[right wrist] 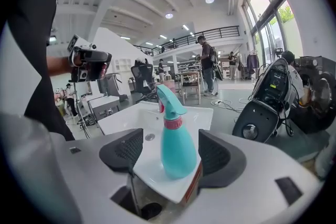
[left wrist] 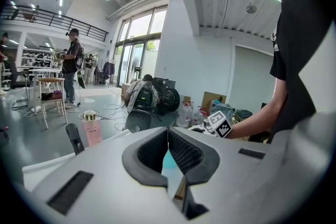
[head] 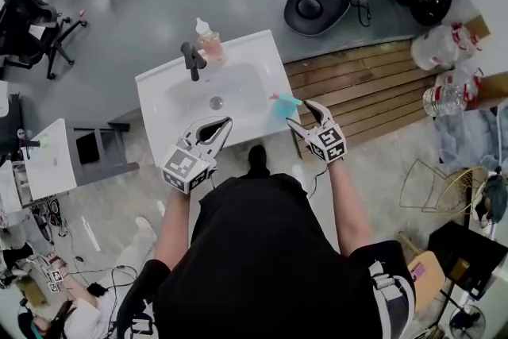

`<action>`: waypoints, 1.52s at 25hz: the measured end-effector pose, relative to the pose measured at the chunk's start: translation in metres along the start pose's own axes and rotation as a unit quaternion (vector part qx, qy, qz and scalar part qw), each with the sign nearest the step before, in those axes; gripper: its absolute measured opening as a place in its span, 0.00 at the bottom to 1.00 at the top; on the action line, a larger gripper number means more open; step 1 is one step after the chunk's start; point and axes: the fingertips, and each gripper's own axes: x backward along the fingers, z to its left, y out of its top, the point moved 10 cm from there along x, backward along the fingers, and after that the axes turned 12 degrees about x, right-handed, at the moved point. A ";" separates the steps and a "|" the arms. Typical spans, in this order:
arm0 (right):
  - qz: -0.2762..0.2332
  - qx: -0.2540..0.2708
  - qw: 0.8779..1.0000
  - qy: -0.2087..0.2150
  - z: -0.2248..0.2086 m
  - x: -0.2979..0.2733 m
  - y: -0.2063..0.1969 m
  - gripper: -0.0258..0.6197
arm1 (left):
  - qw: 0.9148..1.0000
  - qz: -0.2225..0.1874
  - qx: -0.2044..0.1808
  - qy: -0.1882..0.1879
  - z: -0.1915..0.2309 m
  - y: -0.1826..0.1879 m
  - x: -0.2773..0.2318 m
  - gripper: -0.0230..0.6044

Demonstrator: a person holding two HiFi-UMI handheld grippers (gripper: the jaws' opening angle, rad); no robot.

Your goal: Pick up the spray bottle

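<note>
The teal spray bottle [head: 284,104] with a pink collar stands upright on the near right corner of the white sink [head: 159,91]. In the right gripper view the bottle [right wrist: 176,144] sits between the wide-open jaws of my right gripper [right wrist: 172,150], and neither pad touches it. From the head view the right gripper [head: 304,115] is just behind the bottle. My left gripper [head: 226,123] hovers over the sink's near edge, shut and empty. In the left gripper view the left gripper [left wrist: 168,131] has its tips together, with a sliver of the bottle [left wrist: 169,162] showing below them.
A black faucet [head: 193,59] and a pink soap bottle [head: 208,44] stand at the sink's far edge. Wooden slats [head: 365,87] lie to the right, with water jugs [head: 444,44] beyond. A black machine [head: 317,0] sits behind, and a small white cabinet [head: 48,159] stands left.
</note>
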 end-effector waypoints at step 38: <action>-0.006 -0.001 0.999 -0.039 -0.003 -0.049 0.023 0.32 | 1.000 0.010 0.013 0.009 0.052 -0.011 0.014 0.08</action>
